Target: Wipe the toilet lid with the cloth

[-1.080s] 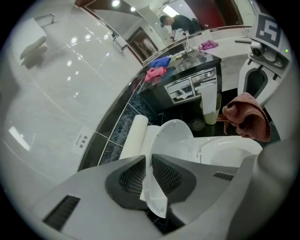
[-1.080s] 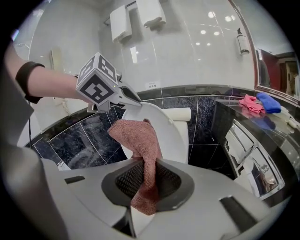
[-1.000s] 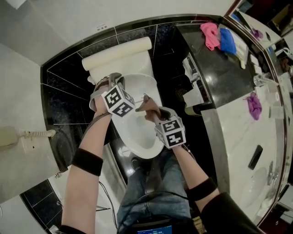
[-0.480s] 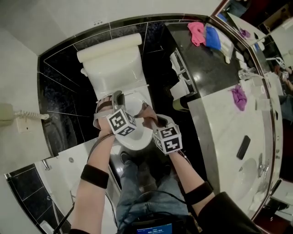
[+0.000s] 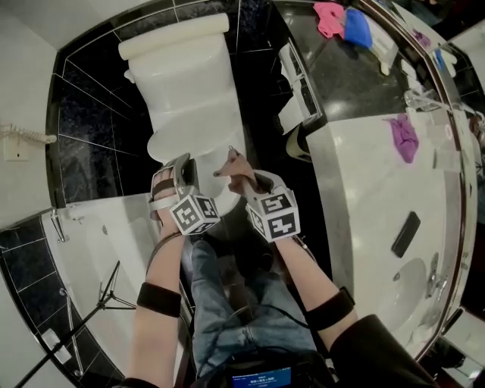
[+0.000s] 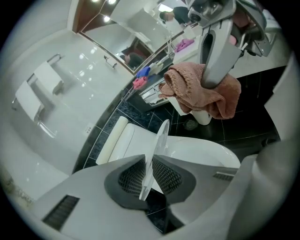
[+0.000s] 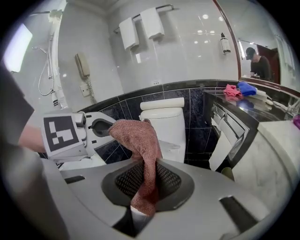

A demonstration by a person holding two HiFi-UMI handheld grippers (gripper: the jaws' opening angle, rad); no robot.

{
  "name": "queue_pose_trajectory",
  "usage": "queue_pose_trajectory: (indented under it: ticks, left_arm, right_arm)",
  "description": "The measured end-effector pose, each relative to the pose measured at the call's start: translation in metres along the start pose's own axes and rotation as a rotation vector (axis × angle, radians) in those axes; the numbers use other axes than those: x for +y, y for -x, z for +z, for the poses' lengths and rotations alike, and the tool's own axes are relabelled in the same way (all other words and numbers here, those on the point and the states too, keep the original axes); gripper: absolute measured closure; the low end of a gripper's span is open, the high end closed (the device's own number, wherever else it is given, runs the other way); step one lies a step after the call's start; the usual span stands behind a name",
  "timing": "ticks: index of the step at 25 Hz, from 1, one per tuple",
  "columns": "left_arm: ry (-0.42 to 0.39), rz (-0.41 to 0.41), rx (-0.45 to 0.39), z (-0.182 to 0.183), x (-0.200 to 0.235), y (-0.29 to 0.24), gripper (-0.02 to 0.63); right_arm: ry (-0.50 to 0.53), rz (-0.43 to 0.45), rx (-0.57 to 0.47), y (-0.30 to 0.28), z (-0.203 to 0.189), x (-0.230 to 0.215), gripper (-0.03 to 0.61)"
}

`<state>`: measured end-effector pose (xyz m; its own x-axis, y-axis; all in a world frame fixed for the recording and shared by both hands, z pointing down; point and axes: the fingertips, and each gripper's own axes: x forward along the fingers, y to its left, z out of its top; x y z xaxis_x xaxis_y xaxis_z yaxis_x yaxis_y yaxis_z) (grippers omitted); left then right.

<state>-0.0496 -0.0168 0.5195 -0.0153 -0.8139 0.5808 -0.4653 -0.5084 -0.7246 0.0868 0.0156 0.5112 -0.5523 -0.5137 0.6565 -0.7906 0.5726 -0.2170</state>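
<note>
Round me, by the head view:
- pink cloth (image 5: 330, 17) beside blue cloth (image 5: 358, 24), dark counter (image 5: 356, 76), one o'clock
- purple cloth (image 5: 405, 138), white counter (image 5: 364, 189), two o'clock
- flat black object (image 5: 406, 233), three o'clock
- wall phone (image 5: 15, 140), ten o'clock
- tripod (image 5: 98, 303), eight o'clock

At 6 o'clock the left gripper (image 6: 149, 180) fills the lower frame. Its grey jaws are nearly together, dark mesh pads close against a thin white blade (image 6: 158, 145) standing edge-on between them; whether that blade belongs to the gripper I cannot tell. Beyond, from 8 toward 4 o'clock, lies the white ceramic toilet (image 6: 201, 157) on black glossy floor tiles (image 6: 253, 126). At 1 o'clock the right gripper (image 6: 213, 79) reaches down — a pinkish-brown terry cloth (image 6: 187, 91) bunched beneath its grey finger. Small pink and blue rags (image 6: 142, 77) sit near 12 o'clock.
</note>
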Motion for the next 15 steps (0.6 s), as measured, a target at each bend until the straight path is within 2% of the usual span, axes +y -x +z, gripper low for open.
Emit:
queue_pose_trajectory:
  ticks: [6, 15]
  left_arm:
    - [0.045, 0.047, 0.010, -0.010, -0.060, 0.024, 0.571]
    - [-0.003, -0.011, 0.023, -0.040, -0.169, 0.032, 0.569]
  right_arm:
    - [-0.002, 0.002, -0.004, 0.006, -0.049, -0.017, 0.500]
    - [0.011, 0.024, -0.009, -0.016, -0.101, -0.008, 0.500]
